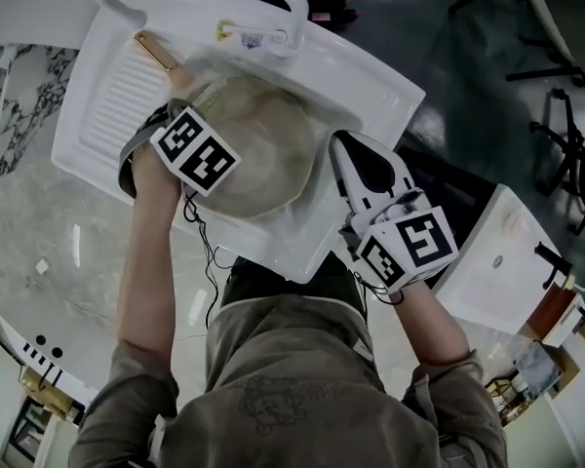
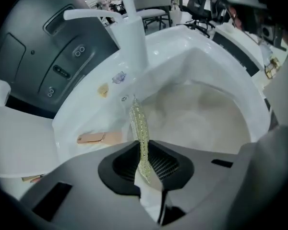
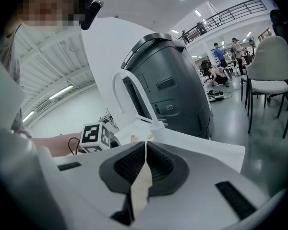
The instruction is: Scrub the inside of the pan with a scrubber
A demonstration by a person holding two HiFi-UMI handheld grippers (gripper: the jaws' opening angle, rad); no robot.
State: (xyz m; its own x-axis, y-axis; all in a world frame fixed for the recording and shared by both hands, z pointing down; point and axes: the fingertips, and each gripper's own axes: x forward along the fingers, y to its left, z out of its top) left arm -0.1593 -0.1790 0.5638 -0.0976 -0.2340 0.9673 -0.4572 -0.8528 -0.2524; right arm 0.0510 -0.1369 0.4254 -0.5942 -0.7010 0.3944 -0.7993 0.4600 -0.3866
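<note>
Our left gripper (image 2: 145,163) has its jaws pressed together on the scrubber (image 2: 139,126), a thin, glittery yellow-green pad seen edge-on. It stands up from between the jaws and reaches out toward the pan (image 2: 201,114). From the head view, this gripper sits over the left part of the pan, whose pale, cream-coloured inside fills most of the basin. The pan's rose-gold handle (image 2: 92,138) points far and left, lying across the ribbed drainboard (image 1: 117,96). The pan rests inside the white sink (image 1: 370,86), and the white faucet (image 2: 133,37) arches over the far edge.

Our right gripper (image 3: 145,164) has its jaws fully closed, and we see nothing held between them. In the head view it is at the sink's right rim, outside the pan and well apart from the scrubber. Its camera looks across the sink to the faucet and a large grey machine (image 3: 175,85) beyond.
</note>
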